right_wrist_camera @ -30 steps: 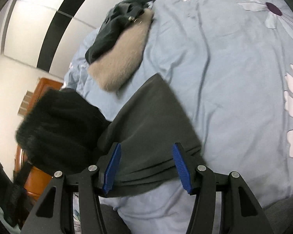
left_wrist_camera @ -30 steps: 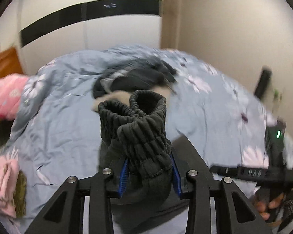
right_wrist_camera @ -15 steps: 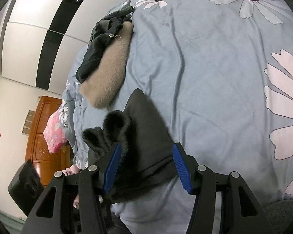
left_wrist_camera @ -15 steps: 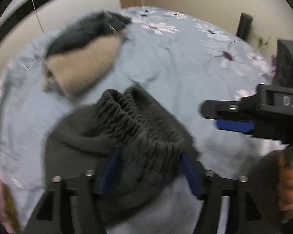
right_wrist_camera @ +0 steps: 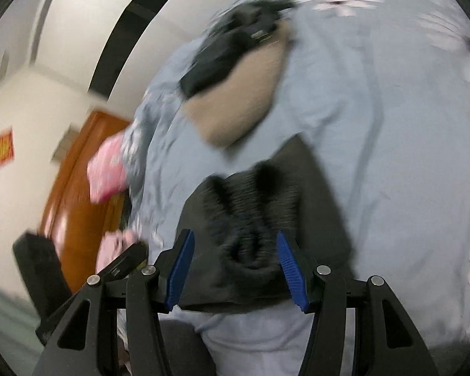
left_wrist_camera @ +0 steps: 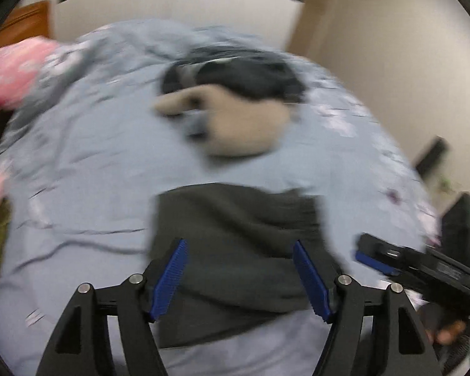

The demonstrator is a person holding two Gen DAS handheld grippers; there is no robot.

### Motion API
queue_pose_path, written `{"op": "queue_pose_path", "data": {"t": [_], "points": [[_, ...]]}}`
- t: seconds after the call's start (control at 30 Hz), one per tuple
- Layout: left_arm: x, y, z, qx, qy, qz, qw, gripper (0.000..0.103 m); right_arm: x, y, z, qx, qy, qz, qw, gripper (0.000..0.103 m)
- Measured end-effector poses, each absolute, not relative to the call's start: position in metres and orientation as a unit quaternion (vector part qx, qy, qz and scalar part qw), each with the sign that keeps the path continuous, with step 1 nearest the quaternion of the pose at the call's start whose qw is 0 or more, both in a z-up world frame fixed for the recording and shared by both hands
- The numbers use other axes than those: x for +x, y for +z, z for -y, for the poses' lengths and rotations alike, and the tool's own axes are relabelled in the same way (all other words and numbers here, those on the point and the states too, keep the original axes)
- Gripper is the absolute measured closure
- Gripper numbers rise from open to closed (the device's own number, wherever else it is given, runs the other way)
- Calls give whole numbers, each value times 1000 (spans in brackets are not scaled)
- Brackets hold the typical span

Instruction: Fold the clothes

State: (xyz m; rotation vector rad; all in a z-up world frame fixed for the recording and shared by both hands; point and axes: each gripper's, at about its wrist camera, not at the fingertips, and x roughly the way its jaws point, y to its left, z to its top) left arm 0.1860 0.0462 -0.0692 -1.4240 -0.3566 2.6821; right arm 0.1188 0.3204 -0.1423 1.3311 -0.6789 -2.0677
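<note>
A dark grey garment (left_wrist_camera: 238,244) lies folded on the blue floral bedspread (left_wrist_camera: 87,172). My left gripper (left_wrist_camera: 239,277) is open just above its near edge, with nothing between the pads. In the right wrist view the same garment (right_wrist_camera: 253,228) shows its ribbed elastic waistband on top, bunched in folds. My right gripper (right_wrist_camera: 235,271) is open, its blue pads on either side of the waistband and not closed on it. The right gripper also shows in the left wrist view (left_wrist_camera: 423,269) at the right. Both views are motion-blurred.
A heap of dark and beige clothes (left_wrist_camera: 235,106) lies farther back on the bed, also in the right wrist view (right_wrist_camera: 238,72). Pink fabric (left_wrist_camera: 15,72) sits at the left edge of the bed. A wooden cabinet (right_wrist_camera: 78,194) stands beside the bed.
My left gripper has let go of the waistband and opened; the garment now lies flat on the bed. Both cameras have swung and the right gripper sits over the waistband.
</note>
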Motion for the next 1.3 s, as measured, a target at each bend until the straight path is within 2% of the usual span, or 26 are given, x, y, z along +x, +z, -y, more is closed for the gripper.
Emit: {"op": "queue_pose_path", "data": {"t": [0.27, 0.37, 0.4, 0.47, 0.5, 0.57, 0.7, 0.77, 0.83, 0.93, 1.17, 1.3], "points": [[200, -100, -20, -506, 851, 138, 9, 29, 82, -168, -288, 548, -765, 195, 276, 47], [200, -114, -27, -524, 842, 132, 11, 29, 78, -173, -285, 552, -758, 203, 280, 47], [200, -117, -29, -528, 839, 130, 13, 29, 77, -174, -286, 553, -756, 209, 280, 60], [200, -121, -34, -535, 835, 126, 18, 29, 76, -172, -289, 552, -752, 219, 285, 74], [200, -121, -36, -536, 835, 124, 19, 29, 75, -168, -291, 548, -750, 226, 293, 79], [199, -124, -38, -541, 832, 121, 19, 29, 74, -153, -305, 520, -749, 266, 314, 81], [198, -133, -41, -555, 821, 132, 22, 28, 69, -139, -338, 480, -754, 321, 313, 82], [197, -139, -46, -564, 816, 126, 18, 28, 60, -168, -345, 528, -747, 306, 265, 82], [197, -145, -50, -576, 809, 118, 17, 28, 58, -198, -354, 561, -727, 324, 229, 82], [199, -148, -49, -580, 804, 127, 25, 28, 62, -216, -363, 563, -717, 348, 219, 82], [202, -106, -39, -535, 826, 163, 70, 29, 67, -189, -362, 543, -745, 312, 230, 81], [190, -83, -47, -497, 851, 147, 88, 29, 65, -204, -358, 567, -743, 289, 206, 81]]}}
